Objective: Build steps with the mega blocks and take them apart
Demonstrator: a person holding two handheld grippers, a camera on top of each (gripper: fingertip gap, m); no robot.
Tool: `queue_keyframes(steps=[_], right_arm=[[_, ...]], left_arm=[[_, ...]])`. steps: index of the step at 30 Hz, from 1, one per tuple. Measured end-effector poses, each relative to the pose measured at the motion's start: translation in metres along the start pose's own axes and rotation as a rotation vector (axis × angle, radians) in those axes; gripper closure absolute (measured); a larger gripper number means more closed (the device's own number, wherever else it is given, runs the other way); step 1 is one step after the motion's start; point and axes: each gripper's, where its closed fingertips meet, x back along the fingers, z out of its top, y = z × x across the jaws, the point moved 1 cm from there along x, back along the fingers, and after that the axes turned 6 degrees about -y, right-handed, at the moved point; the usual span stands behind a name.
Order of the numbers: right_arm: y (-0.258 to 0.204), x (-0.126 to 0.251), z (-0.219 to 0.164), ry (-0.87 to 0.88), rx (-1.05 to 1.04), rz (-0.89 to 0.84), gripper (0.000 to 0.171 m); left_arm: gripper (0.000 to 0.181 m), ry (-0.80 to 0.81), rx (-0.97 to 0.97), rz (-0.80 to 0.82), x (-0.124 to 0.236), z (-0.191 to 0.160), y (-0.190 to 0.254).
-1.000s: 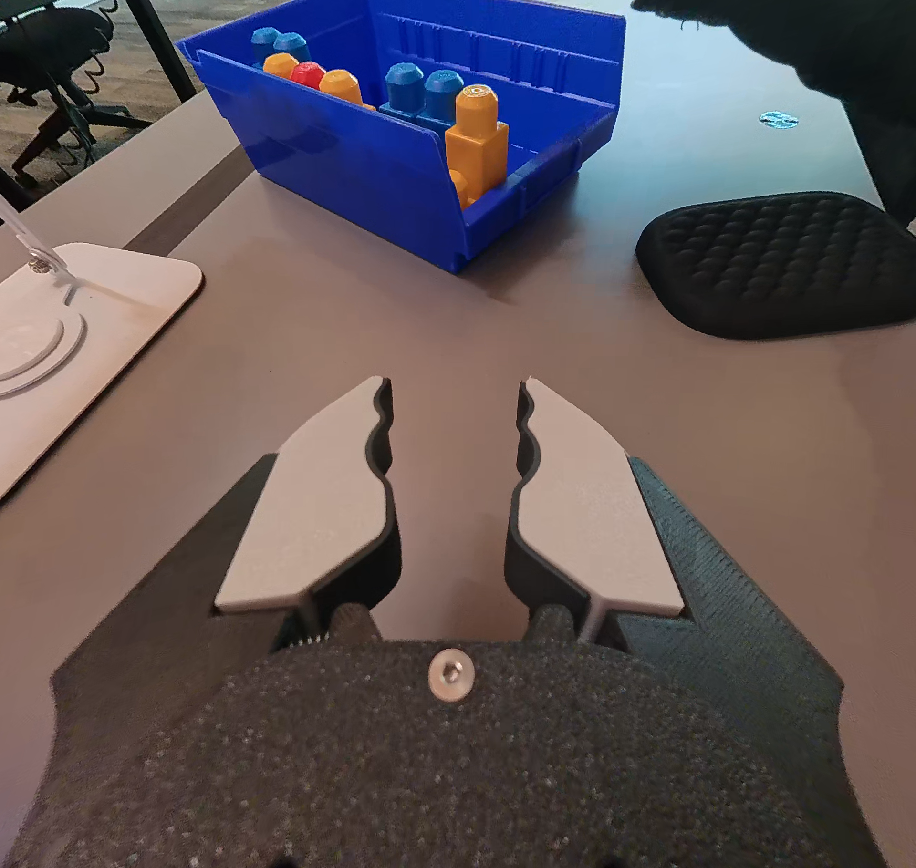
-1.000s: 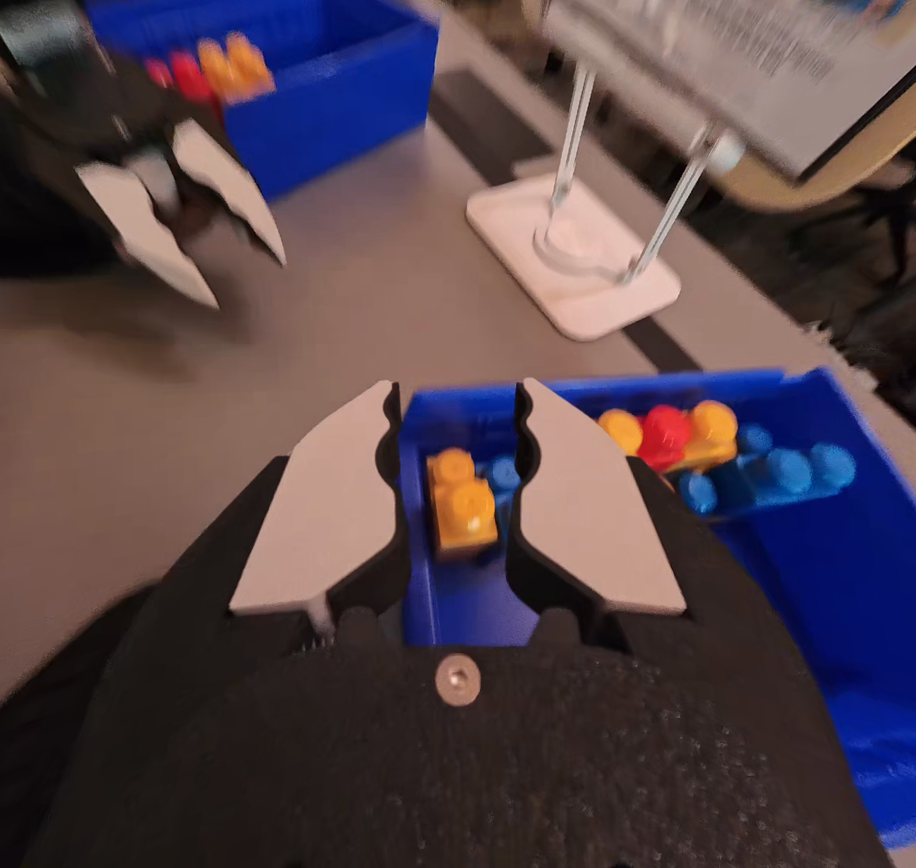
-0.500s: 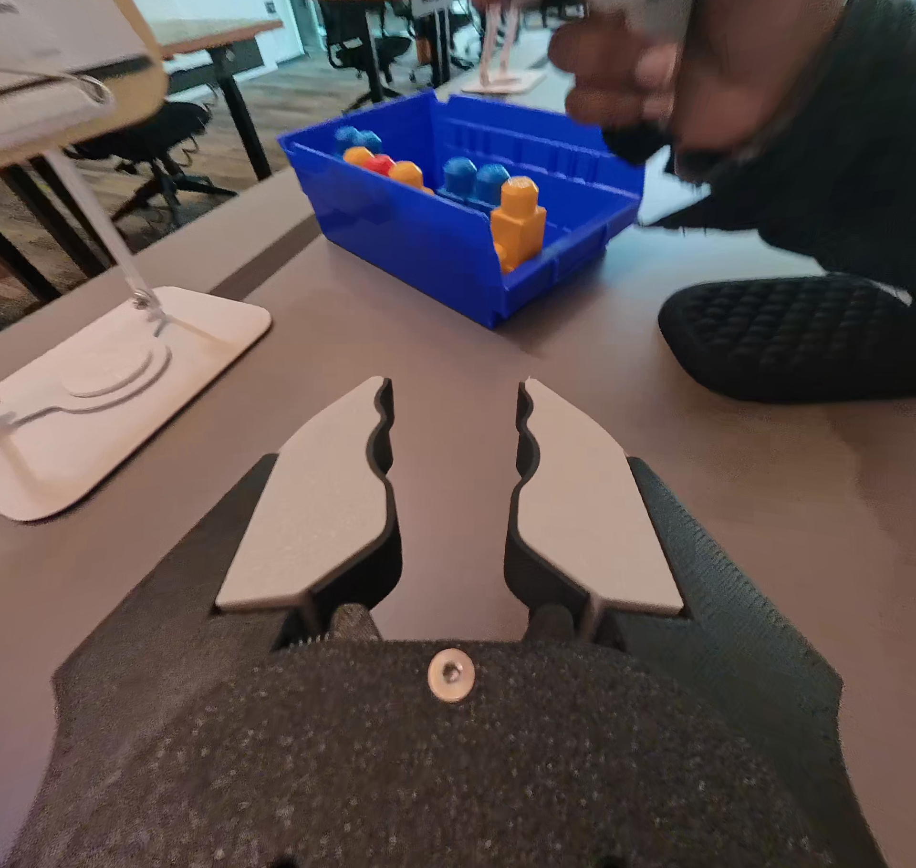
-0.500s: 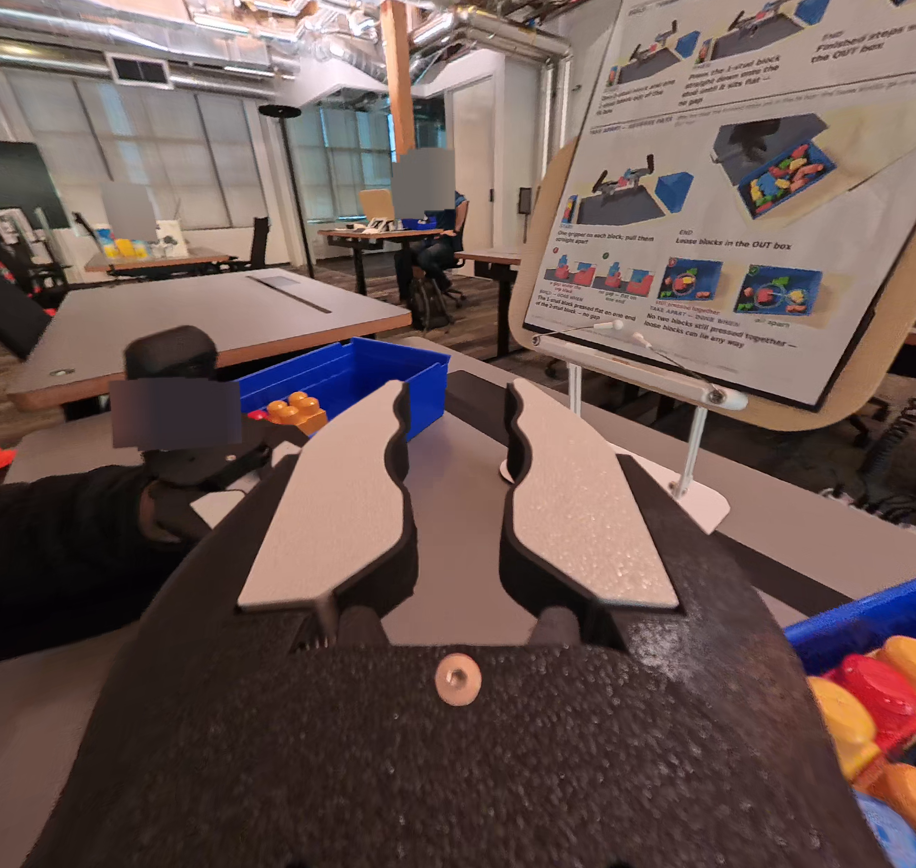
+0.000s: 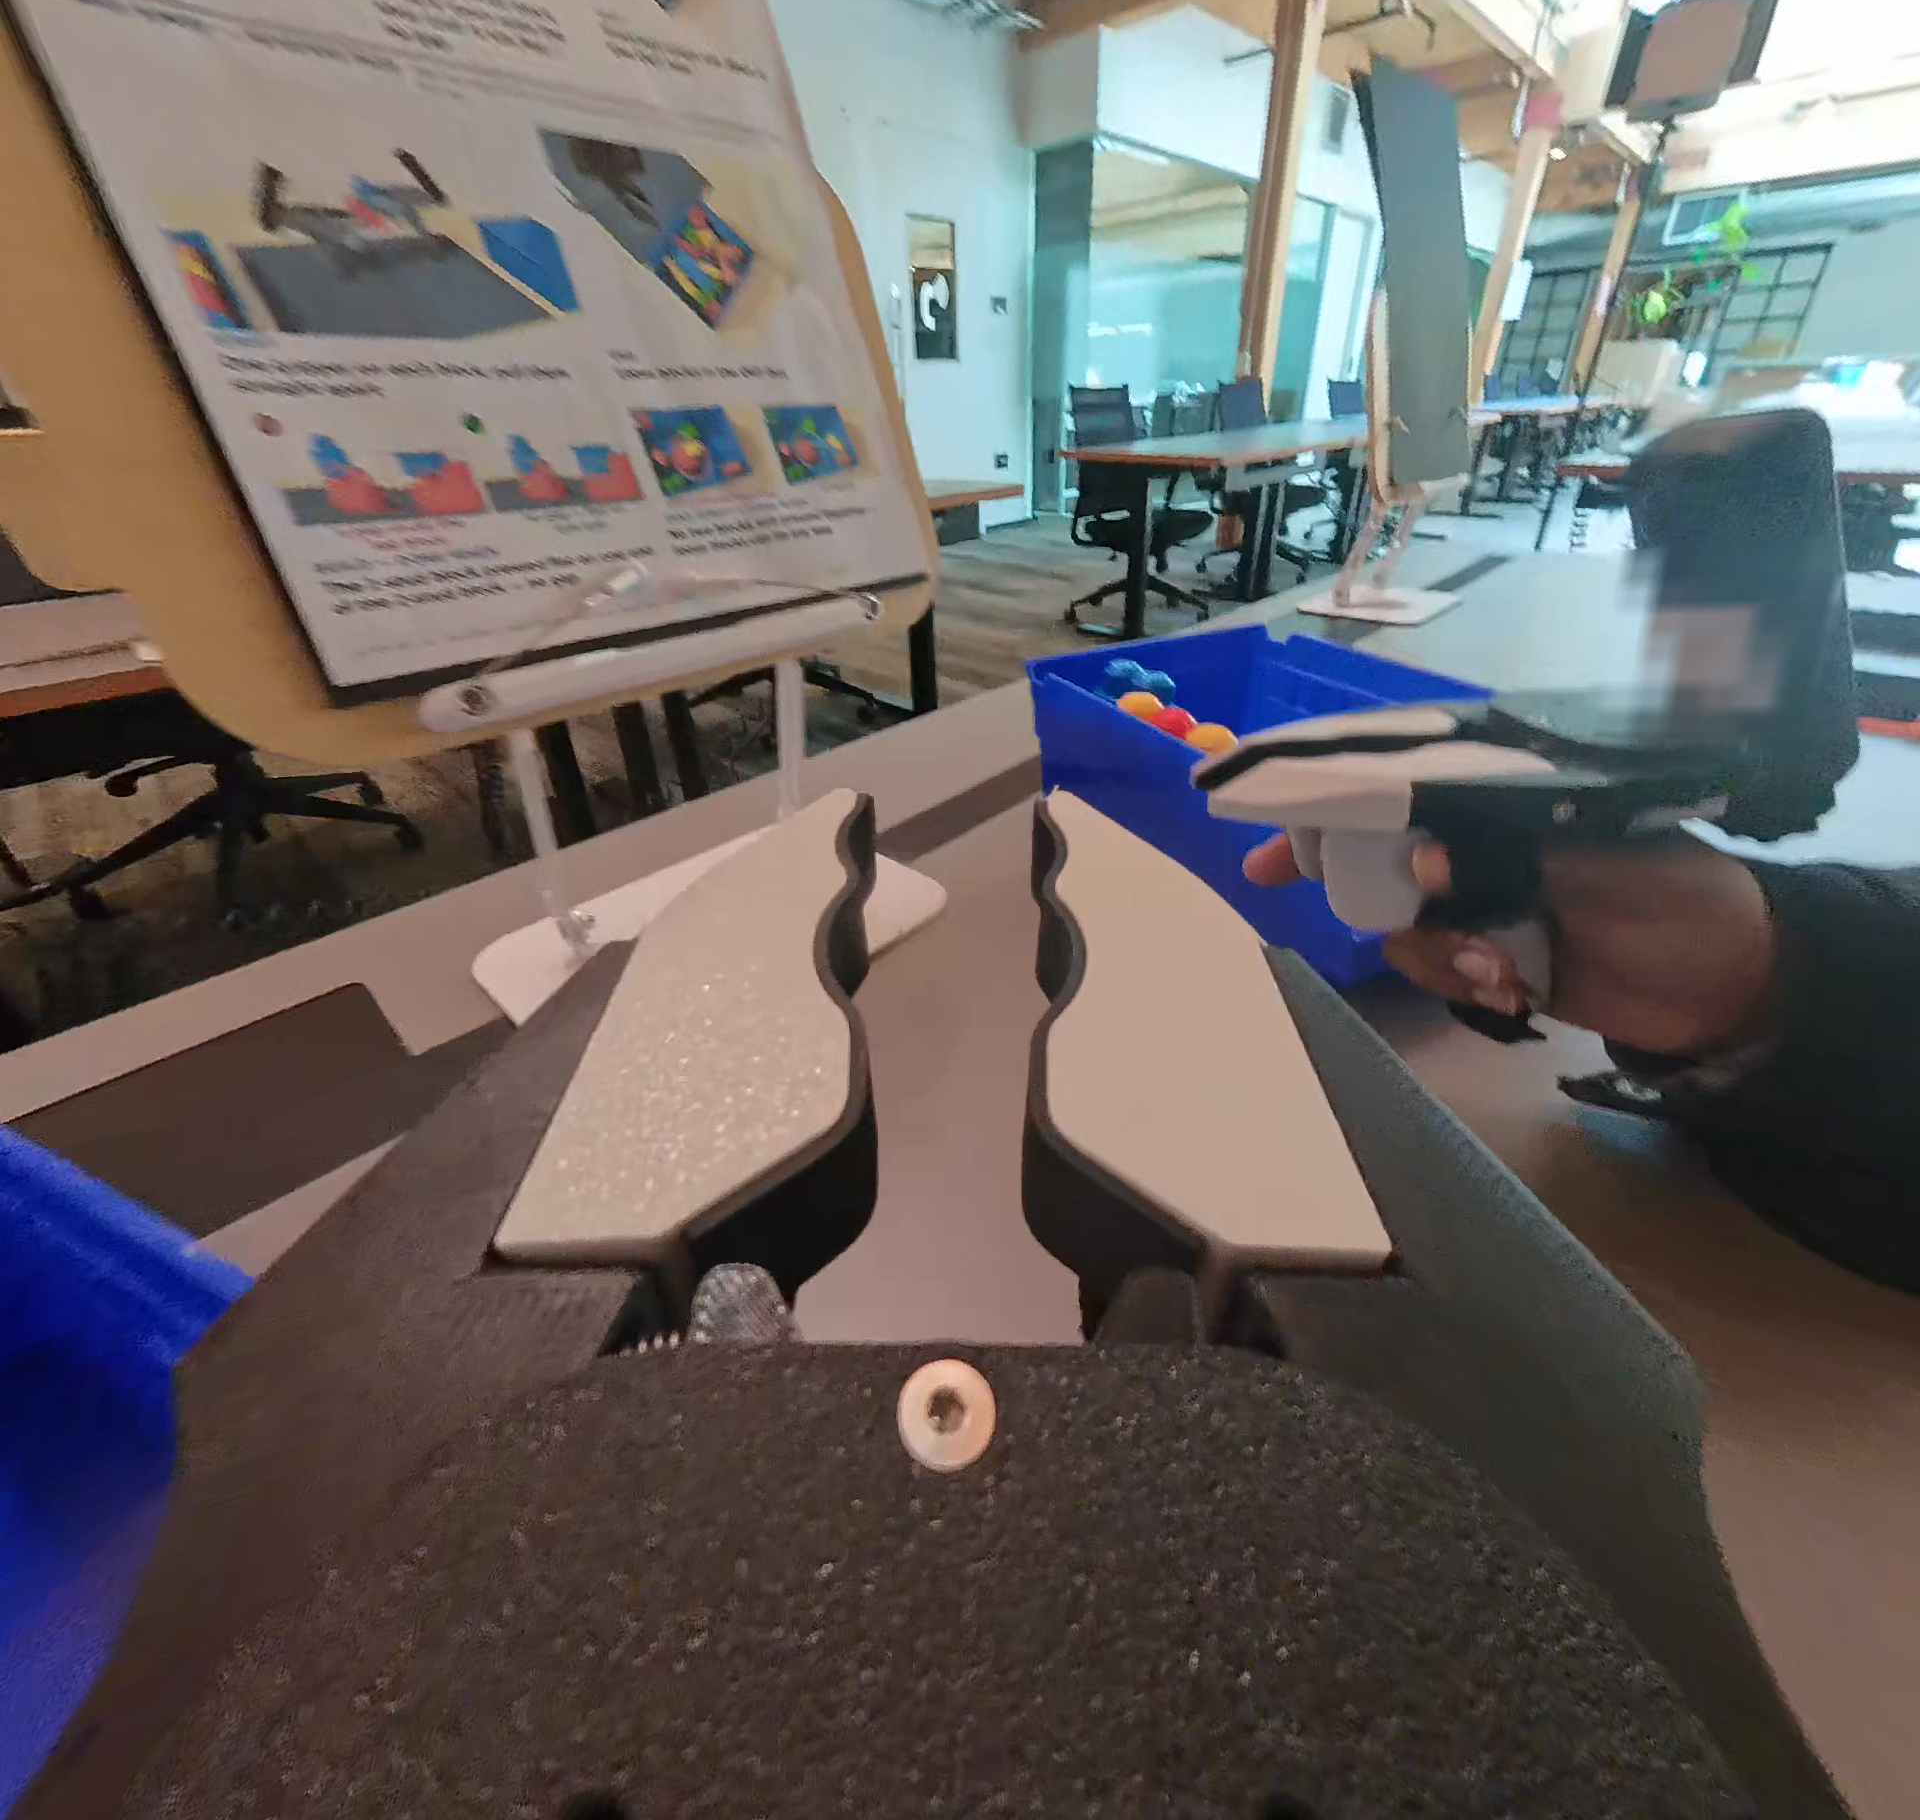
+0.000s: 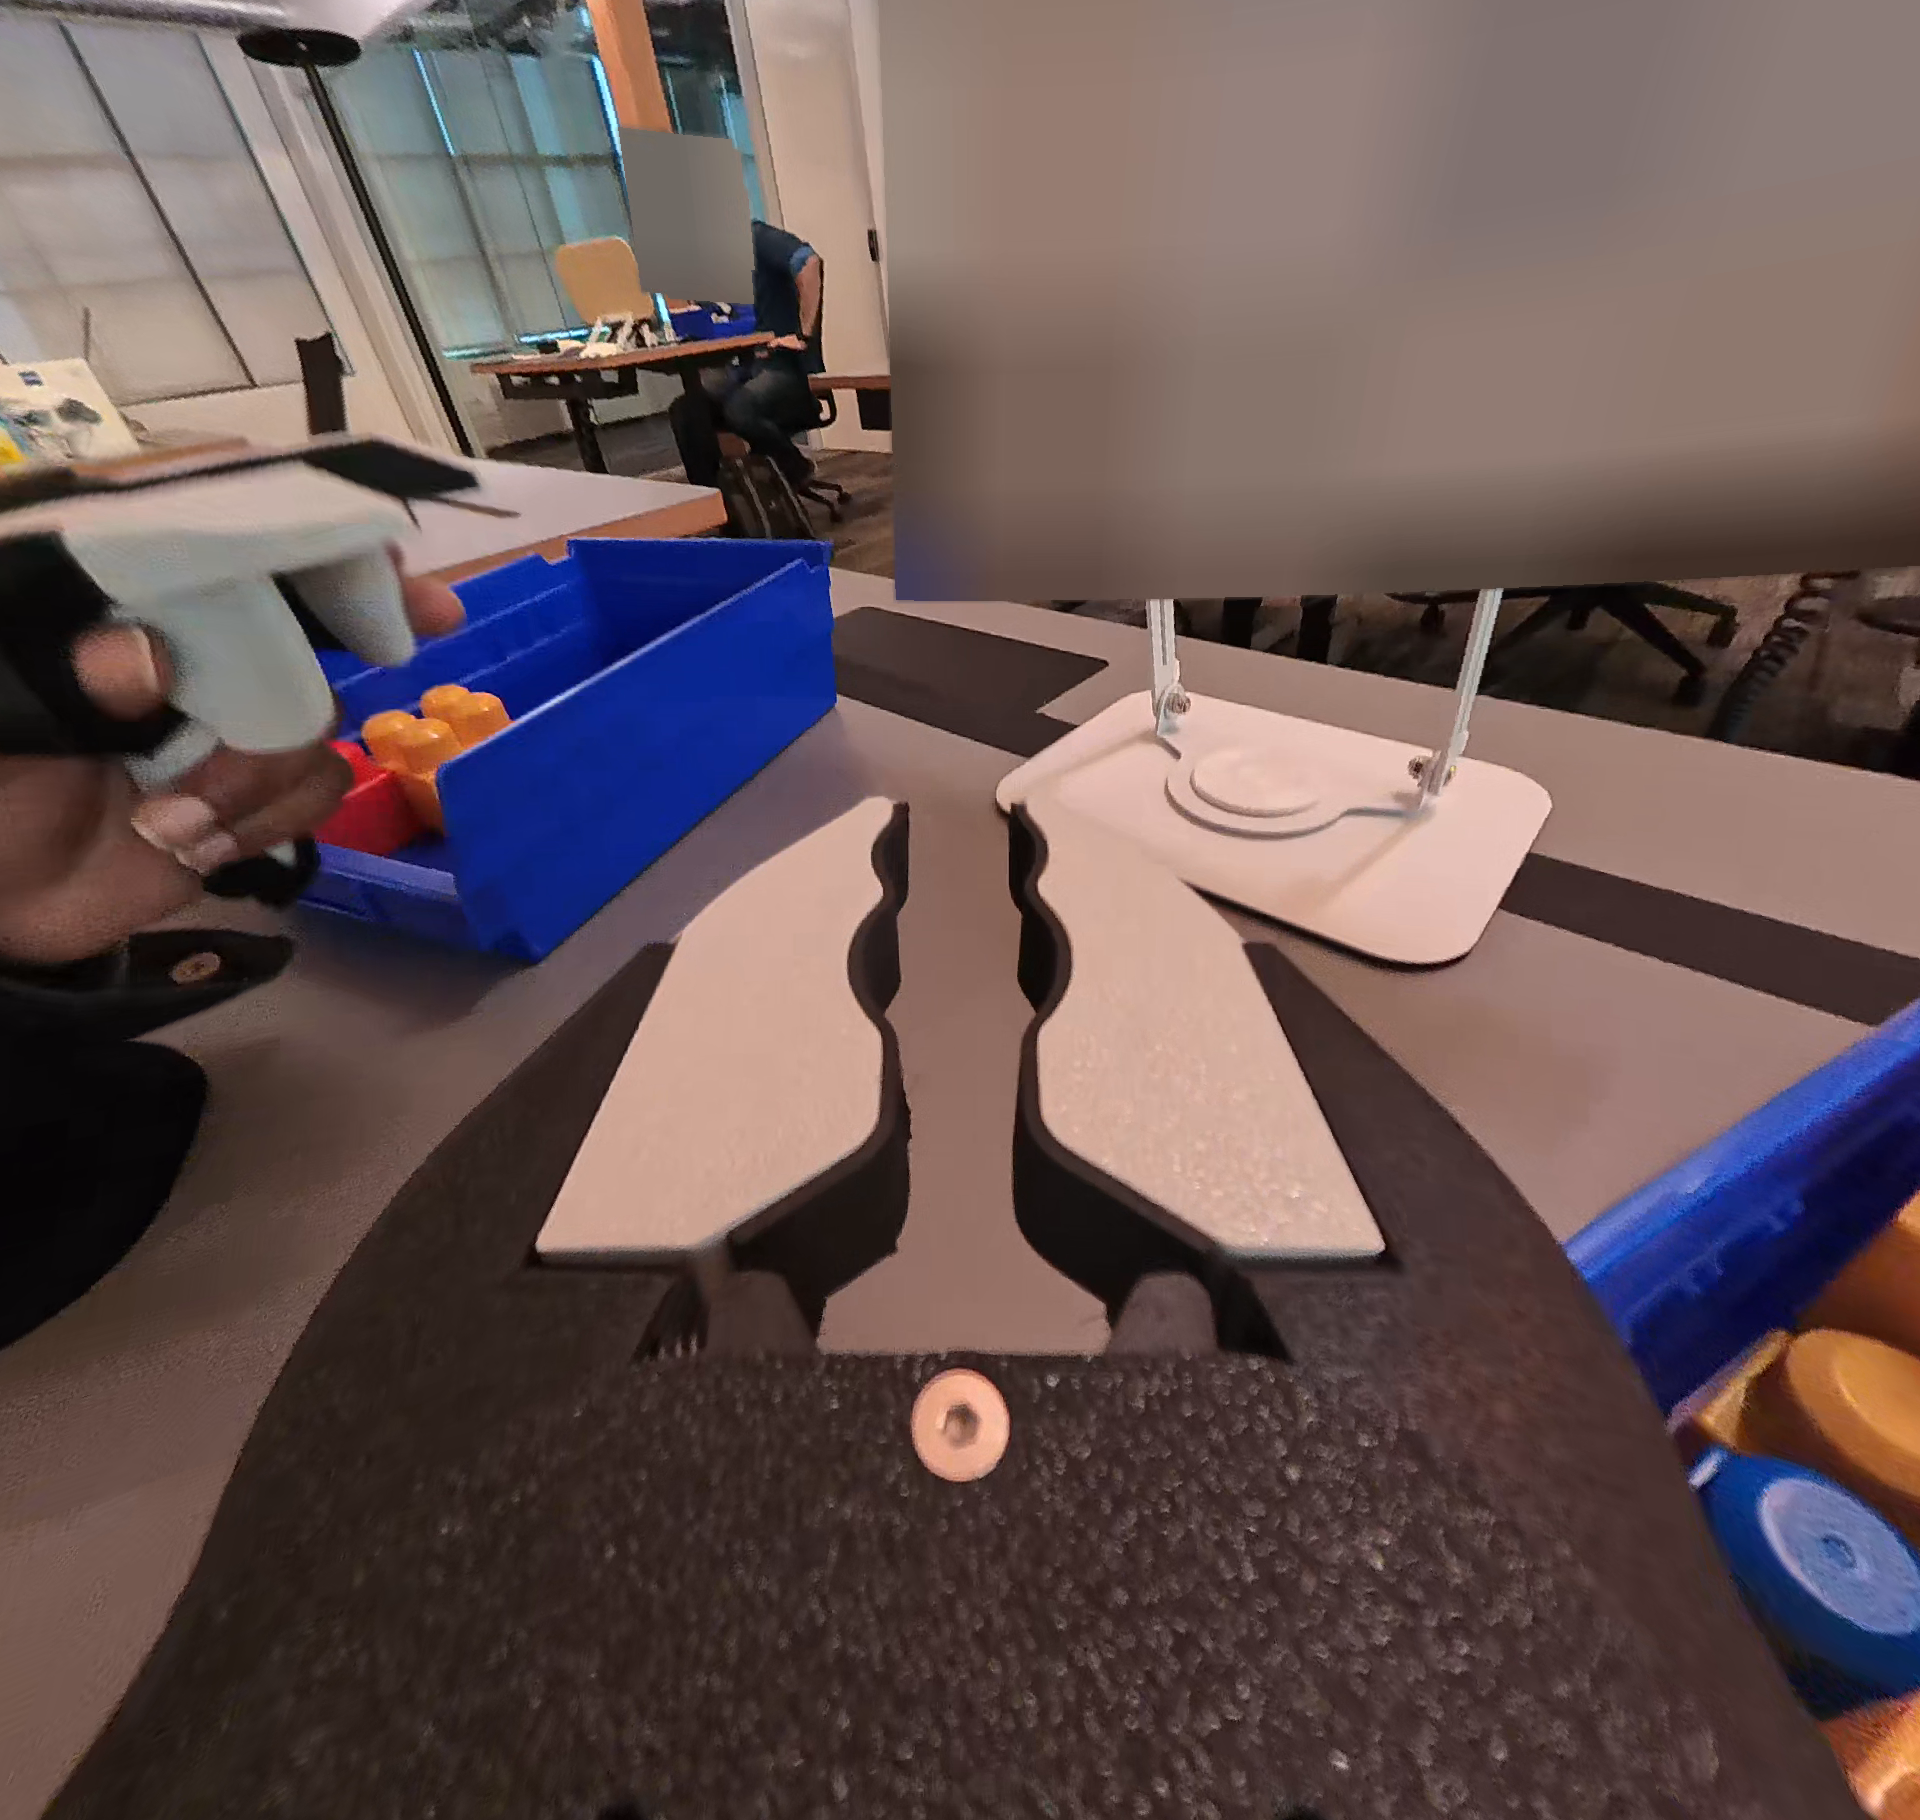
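Here, in the left wrist view, my left gripper [image 5: 948, 814] is held level above the grey table [image 5: 1621, 1458], fingers parted with a clear gap and nothing between them. Far right sits a blue bin [image 5: 1132, 762] with mega blocks [image 5: 1169, 716] inside; my right hand [image 5: 1621, 949] holds the other tool just in front of it. A printed instruction sheet [image 5: 468, 295] leans on a stand at far left; its writing is blurred.

In the right wrist view, my right gripper [image 6: 956, 820] hovers level too, fingers a narrow gap apart, empty. Only here do I see a second blue bin [image 6: 1725, 1220] at near right holding orange and blue blocks [image 6: 1839, 1458], and the stand's white base [image 6: 1299, 825]
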Motion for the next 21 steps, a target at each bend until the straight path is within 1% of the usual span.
queue_keyframes(steps=[5, 8, 10, 14, 17, 21], right_arm=[[0.007, -0.003, -0.011, -0.032, -0.014, -0.042, 0.163], [0.011, -0.003, -0.014, -0.041, -0.015, -0.062, 0.168], [0.013, -0.002, -0.014, -0.037, -0.014, -0.071, 0.171], [0.016, -0.001, -0.014, -0.035, -0.009, -0.078, 0.171], [0.017, 0.0, -0.014, -0.036, -0.008, -0.082, 0.171], [0.017, 0.0, -0.014, -0.042, -0.007, -0.078, 0.171]], left_arm=[[0.166, 0.08, 0.021, 0.125, 0.027, 0.027, -0.039], [0.181, 0.103, 0.033, 0.238, 0.05, 0.041, -0.071], [0.181, 0.075, 0.046, 0.308, 0.064, 0.045, -0.096], [0.181, -0.067, 0.121, 0.349, 0.083, 0.041, -0.141], [0.172, -0.282, 0.175, 0.343, 0.09, 0.02, -0.17], [0.154, -0.66, 0.218, 0.334, 0.101, -0.031, -0.198]])
